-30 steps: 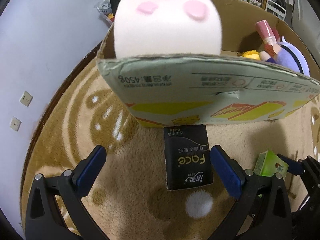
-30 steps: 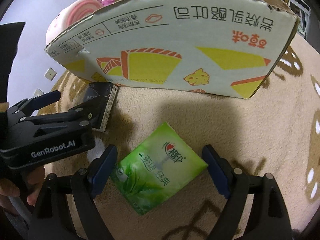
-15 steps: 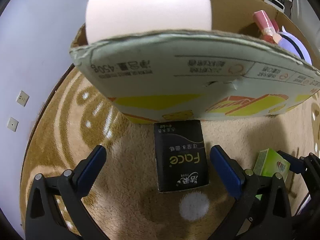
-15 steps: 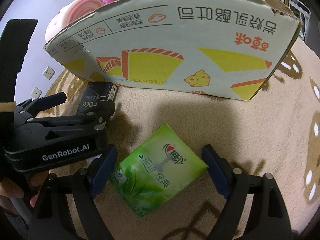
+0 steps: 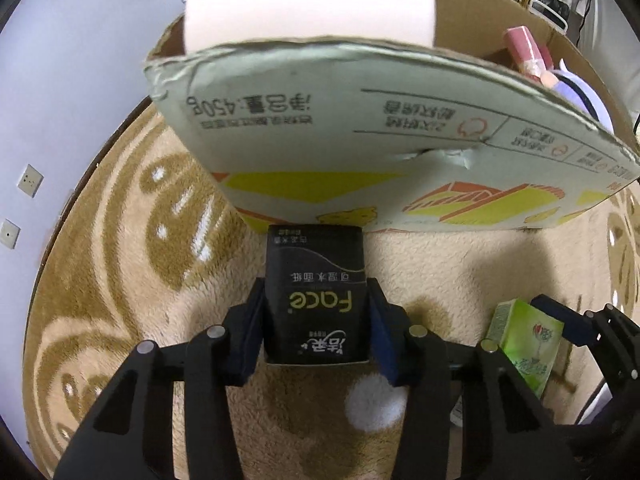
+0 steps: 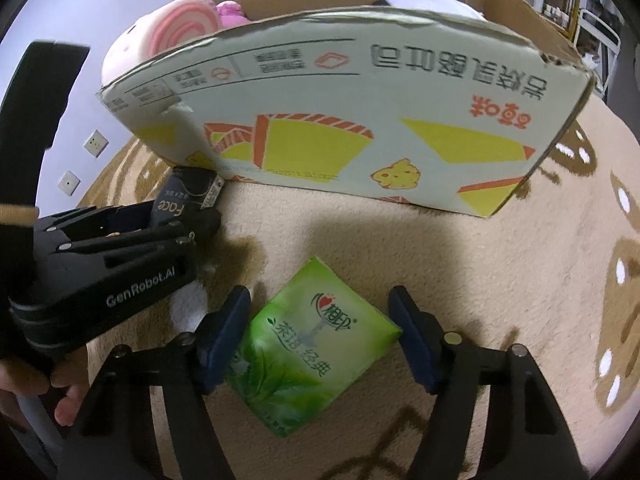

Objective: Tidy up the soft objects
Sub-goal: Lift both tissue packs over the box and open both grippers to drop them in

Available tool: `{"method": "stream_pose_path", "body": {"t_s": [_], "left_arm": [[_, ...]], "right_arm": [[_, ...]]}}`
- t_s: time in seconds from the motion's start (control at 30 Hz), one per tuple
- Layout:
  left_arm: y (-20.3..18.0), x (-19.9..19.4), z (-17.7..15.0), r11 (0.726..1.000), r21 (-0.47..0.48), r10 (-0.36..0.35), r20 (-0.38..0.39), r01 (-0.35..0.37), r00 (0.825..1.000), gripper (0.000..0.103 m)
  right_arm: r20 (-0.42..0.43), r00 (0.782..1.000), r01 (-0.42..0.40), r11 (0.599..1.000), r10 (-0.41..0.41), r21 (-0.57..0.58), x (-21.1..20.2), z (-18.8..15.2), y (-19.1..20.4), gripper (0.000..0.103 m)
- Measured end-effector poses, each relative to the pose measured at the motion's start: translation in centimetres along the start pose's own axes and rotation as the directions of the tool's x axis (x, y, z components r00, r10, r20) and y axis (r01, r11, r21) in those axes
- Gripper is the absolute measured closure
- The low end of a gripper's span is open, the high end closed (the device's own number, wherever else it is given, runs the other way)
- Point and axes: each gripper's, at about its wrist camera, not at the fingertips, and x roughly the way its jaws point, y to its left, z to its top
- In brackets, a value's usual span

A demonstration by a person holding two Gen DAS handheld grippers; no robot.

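A black tissue pack [image 5: 316,300] marked "Face" lies on the beige rug, its far end against the cardboard box [image 5: 360,152]. My left gripper [image 5: 316,308] is closing on it, both blue pads against its long sides. A green tissue pack [image 6: 308,344] lies turned at an angle on the rug. My right gripper [image 6: 320,300] is closing around it, and its pads touch the pack's left and right corners. In the right wrist view my left gripper [image 6: 188,216] holds the black tissue pack [image 6: 176,204] at the box's near left corner [image 6: 192,160].
The open box [image 6: 360,100] holds a white and pink plush [image 5: 308,0] and other soft toys [image 5: 568,84]. The patterned rug [image 5: 120,240] spreads around it. A pale wall with sockets [image 5: 30,180] is to the left. A person's hand [image 6: 24,384] grips the left tool.
Both grippers stood wide around their packs and have since narrowed. The left pads now sit against the black pack, the right pads at the green pack's corners. Both cameras came slightly lower.
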Motion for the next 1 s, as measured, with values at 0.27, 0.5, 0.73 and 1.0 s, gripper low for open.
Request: {"method": "stream_pose_path", "body": {"t_s": [0.27, 0.5, 0.73, 1.0], "left_arm": [[0.9, -1.8, -0.1, 0.999, -0.037, 0.011, 0.031, -0.010, 0.999, 0.058], [1.3, -5.5, -1.7, 0.997, -0.064, 0.041, 0.111, -0.034, 0.993, 0.058], [1.1, -10.3, -3.2, 0.995, -0.060, 0.096, 0.208, -0.086, 0.973, 0.058], [0.9, -15.0, -2.2, 0.993, -0.048, 0.114, 0.354, -0.103, 0.928, 0.058]], "right_arm": [[0.048, 0.998, 0.030, 0.999, -0.029, -0.030, -0.9, 0.0, 0.2, 0.033], [0.125, 0.992, 0.014, 0.999, -0.018, 0.029, -3.6, 0.0, -1.6, 0.033], [0.205, 0.979, 0.009, 0.999, -0.017, 0.040, -7.0, 0.1, -2.0, 0.034], [0.289, 0.957, -0.005, 0.999, -0.005, 0.034, -10.6, 0.8, -2.6, 0.034]]}}
